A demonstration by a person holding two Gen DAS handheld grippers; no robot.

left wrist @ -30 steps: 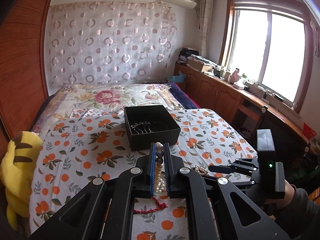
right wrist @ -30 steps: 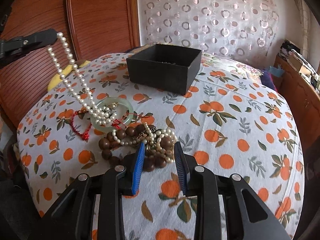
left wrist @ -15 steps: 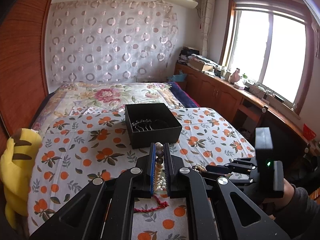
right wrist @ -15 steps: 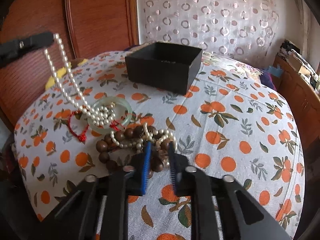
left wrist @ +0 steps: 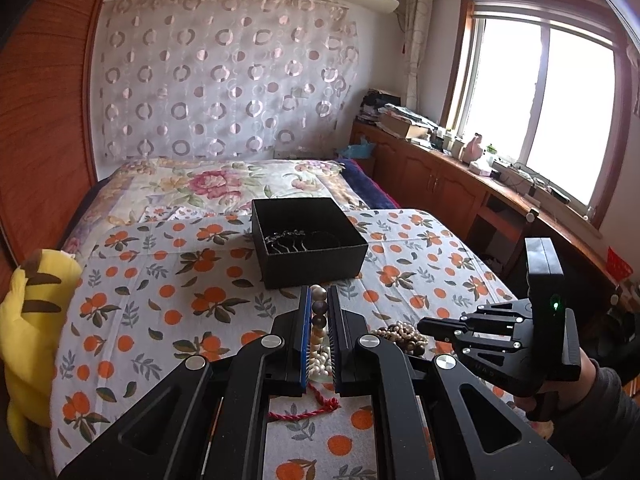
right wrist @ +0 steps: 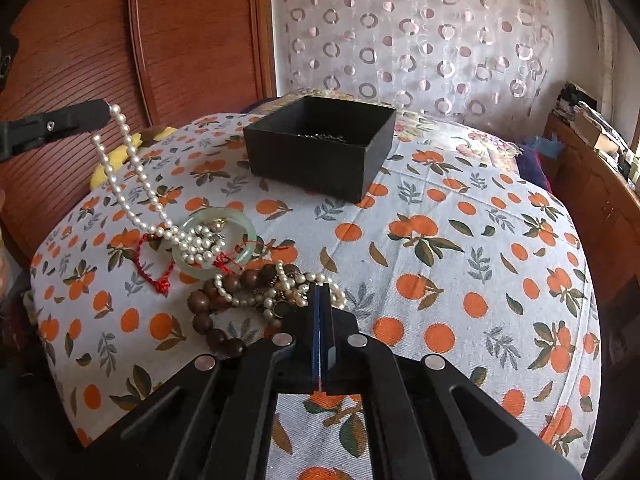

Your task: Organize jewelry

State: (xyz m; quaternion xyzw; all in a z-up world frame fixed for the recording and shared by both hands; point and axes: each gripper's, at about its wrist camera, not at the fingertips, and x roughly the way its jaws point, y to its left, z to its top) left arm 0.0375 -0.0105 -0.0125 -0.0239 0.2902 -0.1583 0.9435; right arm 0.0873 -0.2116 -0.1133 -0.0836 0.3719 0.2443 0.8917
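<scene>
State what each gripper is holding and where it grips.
Left gripper pinches the pearl necklace at its raised top end. Right gripper is shut at the tangled bead pile; what it pinches cannot be told.

On the bed [right wrist: 460,264], the box [right wrist: 320,148] sits at the far middle. In front of it and to the left lies the ring [right wrist: 244,254], with a pearl string [right wrist: 132,184] rising from inside it up to the left. Just before the ring lies a bead heap [right wrist: 248,292], and the cord [right wrist: 154,276] lies left of both.
</scene>
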